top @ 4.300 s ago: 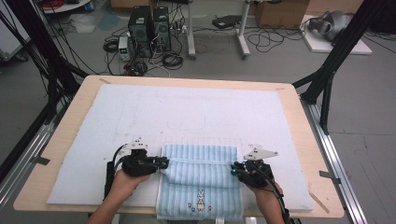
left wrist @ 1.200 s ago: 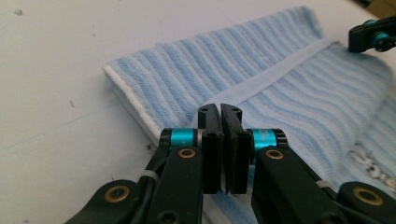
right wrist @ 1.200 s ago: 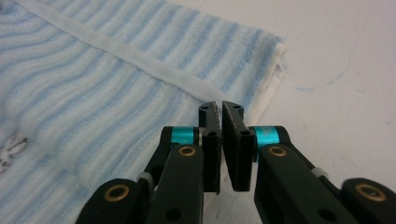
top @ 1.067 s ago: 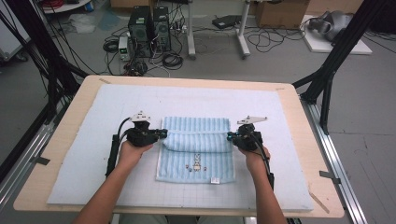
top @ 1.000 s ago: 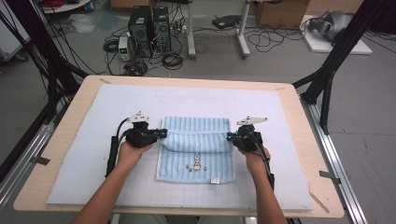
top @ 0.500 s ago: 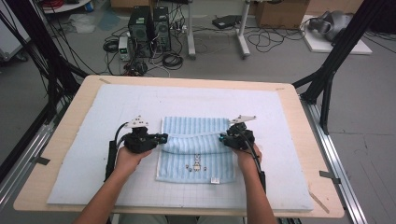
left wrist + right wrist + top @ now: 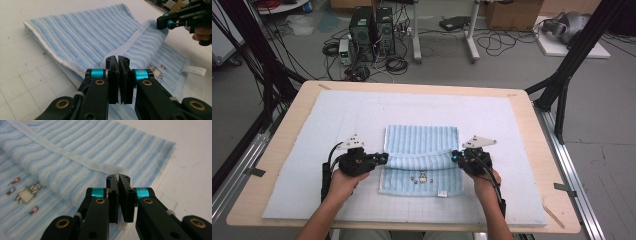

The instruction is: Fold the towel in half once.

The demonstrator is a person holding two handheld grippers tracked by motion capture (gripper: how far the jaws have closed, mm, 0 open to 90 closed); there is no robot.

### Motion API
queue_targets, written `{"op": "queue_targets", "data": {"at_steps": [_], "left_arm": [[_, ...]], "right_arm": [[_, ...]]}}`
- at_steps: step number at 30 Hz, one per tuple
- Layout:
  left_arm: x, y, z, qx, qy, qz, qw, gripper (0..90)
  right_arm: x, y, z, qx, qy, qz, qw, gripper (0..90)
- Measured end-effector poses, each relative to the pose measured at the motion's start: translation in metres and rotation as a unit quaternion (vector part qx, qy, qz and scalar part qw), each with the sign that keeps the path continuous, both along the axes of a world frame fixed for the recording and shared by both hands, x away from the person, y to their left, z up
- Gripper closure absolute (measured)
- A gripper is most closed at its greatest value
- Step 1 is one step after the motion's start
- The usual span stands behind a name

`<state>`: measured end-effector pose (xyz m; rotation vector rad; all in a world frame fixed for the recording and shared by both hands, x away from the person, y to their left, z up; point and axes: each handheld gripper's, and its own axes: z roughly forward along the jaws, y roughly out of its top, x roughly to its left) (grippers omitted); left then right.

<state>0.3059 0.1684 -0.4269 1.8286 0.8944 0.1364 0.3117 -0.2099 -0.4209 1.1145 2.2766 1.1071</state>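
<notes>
High view: striped blue towel (image 7: 422, 160) lay mid-fold on the padded tabletop (image 7: 312, 130). Left gripper (image 7: 381, 158) and right gripper (image 7: 457, 156) each pinched its folded edge. Next, likely: carry edge farther, release.

Ribbed terry-cloth towel (image 7: 422, 150), matt foam mat (image 7: 337, 115), smooth wooden table (image 7: 532, 120)

my towel (image 7: 422, 145): light blue, white stripes, small cartoon print | my grippers (image 7: 382, 159): black, teal accents | mat (image 7: 337, 115): pale blue grid
</notes>
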Motion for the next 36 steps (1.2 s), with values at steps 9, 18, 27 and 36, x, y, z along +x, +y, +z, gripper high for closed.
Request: {"op": "queue_targets", "data": {"at_steps": [9,18,27,36], "left_arm": [[-0.025,0.004,-0.008,-0.008,0.010,-0.029,0.9995,84.3],[-0.030,0.023,-0.006,-0.039,0.019,0.018,0.9989,46.9],[-0.010,0.024,-0.005,-0.056,0.010,0.055,0.9969,46.7],[-0.009,0.032,-0.006,-0.050,0.010,0.064,0.9967,46.7]], "right_arm": [[-0.040,-0.013,-0.011,0.017,-0.007,0.012,0.9997,85.8],[-0.062,-0.027,-0.006,0.050,-0.024,-0.007,0.9984,61.3],[-0.018,-0.010,-0.001,0.076,0.000,-0.010,0.9971,43.2],[-0.026,0.002,-0.016,0.017,0.042,0.090,0.9950,81.4]]}}
